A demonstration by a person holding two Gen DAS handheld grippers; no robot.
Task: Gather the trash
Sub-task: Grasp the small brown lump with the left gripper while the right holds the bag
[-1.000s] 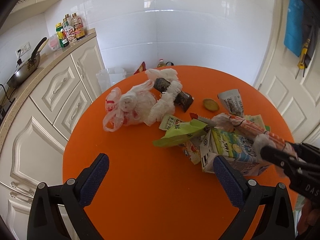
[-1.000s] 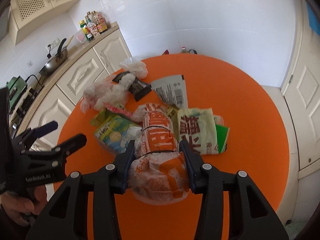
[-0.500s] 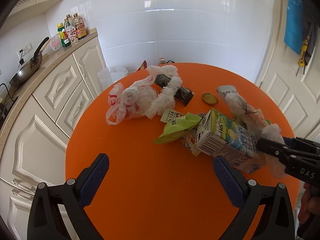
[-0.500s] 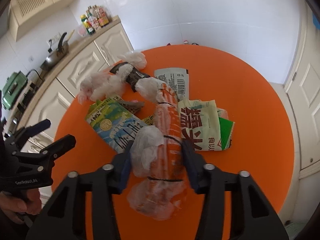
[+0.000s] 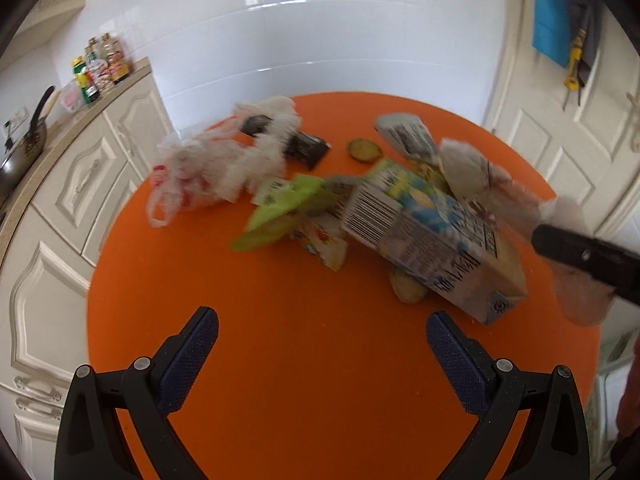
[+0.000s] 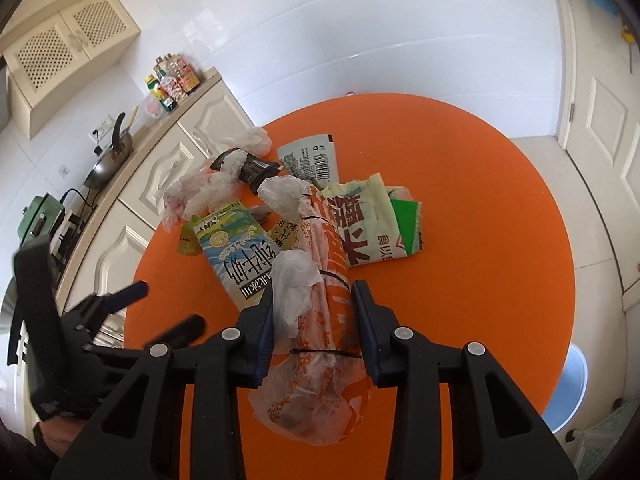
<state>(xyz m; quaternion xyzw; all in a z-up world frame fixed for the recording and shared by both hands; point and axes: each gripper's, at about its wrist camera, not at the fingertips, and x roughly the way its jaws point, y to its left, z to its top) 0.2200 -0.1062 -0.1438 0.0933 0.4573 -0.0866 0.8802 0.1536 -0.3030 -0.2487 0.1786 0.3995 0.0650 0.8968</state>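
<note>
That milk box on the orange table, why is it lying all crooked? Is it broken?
The milk box lies tipped on its side, propped on other wrappers instead of standing. It leans against the orange-printed plastic bag that the right claw is squeezing. The pictures show no tear or spill, though the left view is blurry.

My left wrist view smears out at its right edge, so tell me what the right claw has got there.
Observer: The right claw is shut on a plastic bag with orange print. Its jaws have just been closing on it.
Operator: Say where the rest of that bag runs.
Observer: It stretches ahead of the claw, beside the milk carton, and thin black ties bind it.
Operator: Report what lies behind the carton.
Observer: A pale crumpled packet with big dark characters lies there, and a green wrapper pokes out at its right side.
</note>
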